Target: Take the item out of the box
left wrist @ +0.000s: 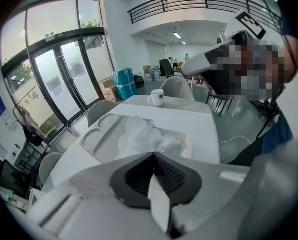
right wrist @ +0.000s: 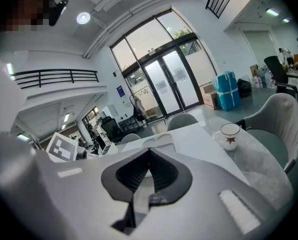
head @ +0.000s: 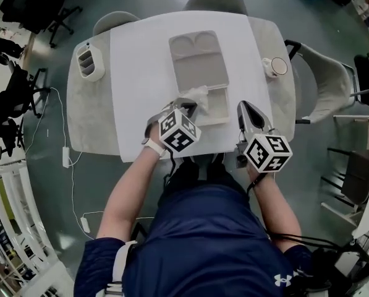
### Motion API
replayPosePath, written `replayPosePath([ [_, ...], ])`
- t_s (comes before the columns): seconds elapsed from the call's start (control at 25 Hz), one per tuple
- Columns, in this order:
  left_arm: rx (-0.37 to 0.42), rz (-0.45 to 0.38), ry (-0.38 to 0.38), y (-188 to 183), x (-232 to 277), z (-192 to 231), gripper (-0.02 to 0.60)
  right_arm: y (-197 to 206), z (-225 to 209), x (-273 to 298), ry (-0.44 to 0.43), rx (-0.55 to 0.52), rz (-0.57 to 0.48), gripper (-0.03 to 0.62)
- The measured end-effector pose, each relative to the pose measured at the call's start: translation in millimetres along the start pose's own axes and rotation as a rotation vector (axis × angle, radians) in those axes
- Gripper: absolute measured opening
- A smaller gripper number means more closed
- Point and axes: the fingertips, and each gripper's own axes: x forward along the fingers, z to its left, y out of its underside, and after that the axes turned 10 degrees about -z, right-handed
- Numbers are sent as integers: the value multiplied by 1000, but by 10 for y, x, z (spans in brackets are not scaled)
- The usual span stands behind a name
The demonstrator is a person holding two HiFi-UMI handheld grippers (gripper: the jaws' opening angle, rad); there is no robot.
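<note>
On the surface, centre: box, lid lying open behind it, item in crinkled clear wrap resting in the near part. Your left hand-held gripper: jaws together, empty, poised at the box's near-left edge, probably to reach the wrap. Your right hand-held gripper: jaws together, empty, held beside the box, leaving the approach free.

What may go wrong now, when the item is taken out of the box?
The crumpled plastic wrap looks thin; the left tongs, shut now, may pinch only a fold and tear it. The box may lift or slide along, since the right tongs stand beside it, not on it.
</note>
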Motion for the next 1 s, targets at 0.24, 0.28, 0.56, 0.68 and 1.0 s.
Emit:
replayPosePath([
  [0.24,-57,15,-48,322,-328,183,3,86,360,249,-84,-16,39,2],
  [0.28,-69,17,-58,377,-383,206,3,96,423,281,-97,-19,46,2],
  [0.56,-157,61,-106,859,-627,325,3,225,814,532,-187,-37,95,2],
  [0.68,-174,90,-100,1085,-624,358,3,322,886,627,-200,-38,113,2],
  [1.0,-206,159,-40,1560,-465,409,3,473,813,760,-162,-24,145,3],
])
